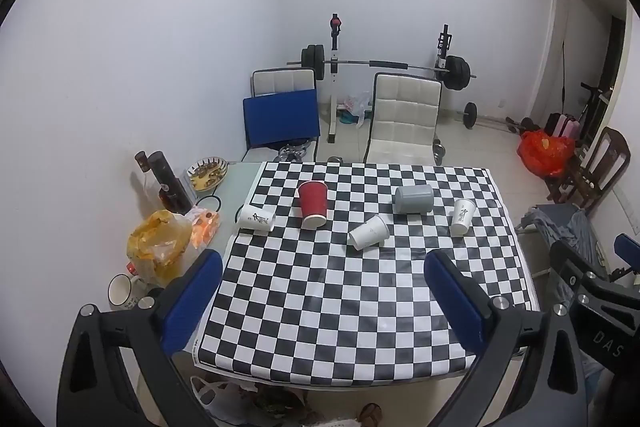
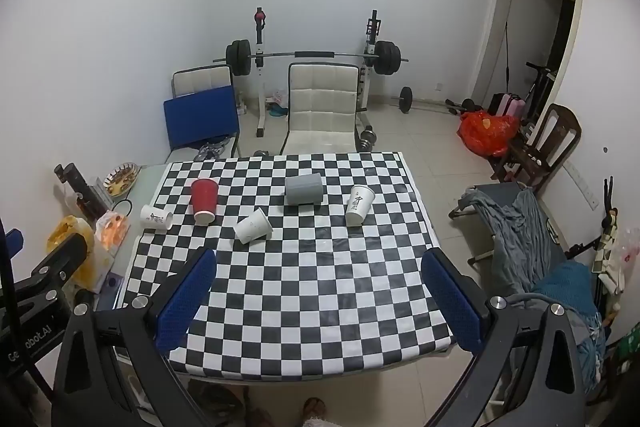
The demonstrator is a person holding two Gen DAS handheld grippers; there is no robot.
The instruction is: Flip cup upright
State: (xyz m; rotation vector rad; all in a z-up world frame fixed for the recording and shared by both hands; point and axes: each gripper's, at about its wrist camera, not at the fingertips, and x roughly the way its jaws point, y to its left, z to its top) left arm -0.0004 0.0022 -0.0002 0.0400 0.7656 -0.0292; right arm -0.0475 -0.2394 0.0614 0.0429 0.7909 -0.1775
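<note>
left gripper: jaws spread wide, holding nothing | right gripper: jaws spread wide, holding nothing

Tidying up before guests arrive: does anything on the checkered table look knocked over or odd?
Yes. The red cup, grey cup, plain white cup and the white printed cup at the left edge lie on their sides. No spills show.

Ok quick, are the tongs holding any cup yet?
Left tongs: open, holding nothing.
Right tongs: open, holding nothing.
</note>
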